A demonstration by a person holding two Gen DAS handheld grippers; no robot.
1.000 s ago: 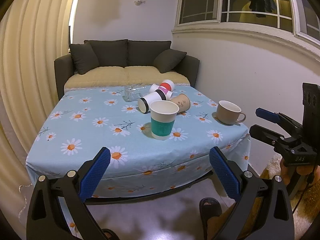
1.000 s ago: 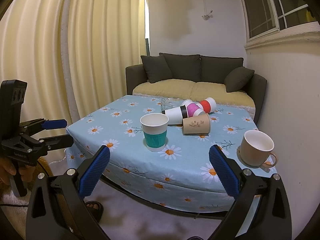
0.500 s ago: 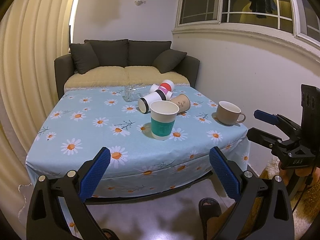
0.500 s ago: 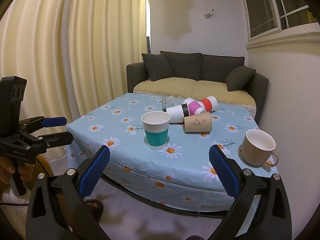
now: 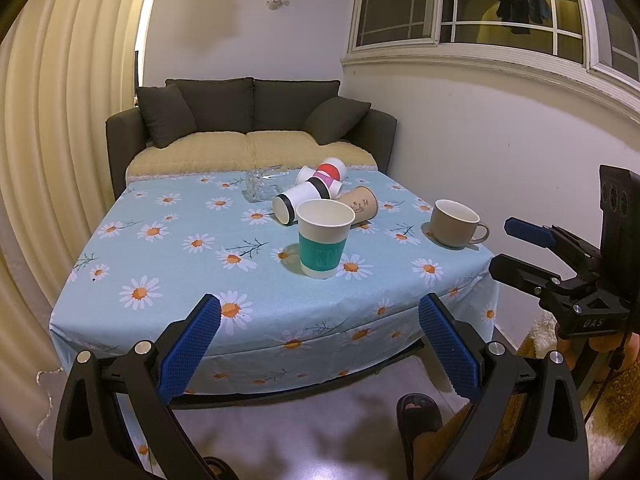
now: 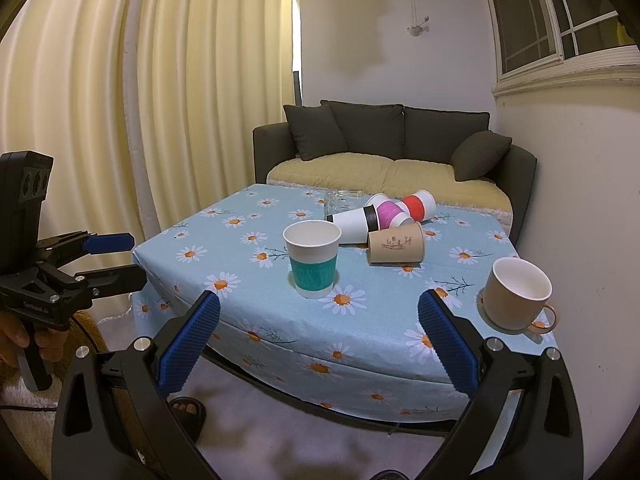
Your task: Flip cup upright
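Observation:
A white paper cup with a green band [image 5: 324,243] [image 6: 313,258] stands upright on the daisy tablecloth [image 5: 168,256] [image 6: 240,232]. Behind it several paper cups lie on their sides: one with a black band [image 5: 300,200] [image 6: 354,222], a brown one [image 5: 360,205] [image 6: 396,245], a pink one [image 6: 390,213] and a red one [image 5: 332,170] [image 6: 418,204]. My left gripper [image 5: 318,350] is open and empty, short of the table's front edge; it also shows in the right wrist view [image 6: 116,258]. My right gripper [image 6: 318,346] is open and empty, also seen from the left wrist [image 5: 516,250].
A beige mug [image 5: 456,226] [image 6: 518,300] stands upright near the table's right edge. A clear glass [image 5: 260,184] [image 6: 338,200] sits at the back. A dark sofa [image 5: 248,120] stands behind the table, curtains to the left, a wall to the right. Feet in sandals [image 5: 418,412] are on the floor.
Both grippers have drifted slightly back and down from the table. Nothing on the table has moved.

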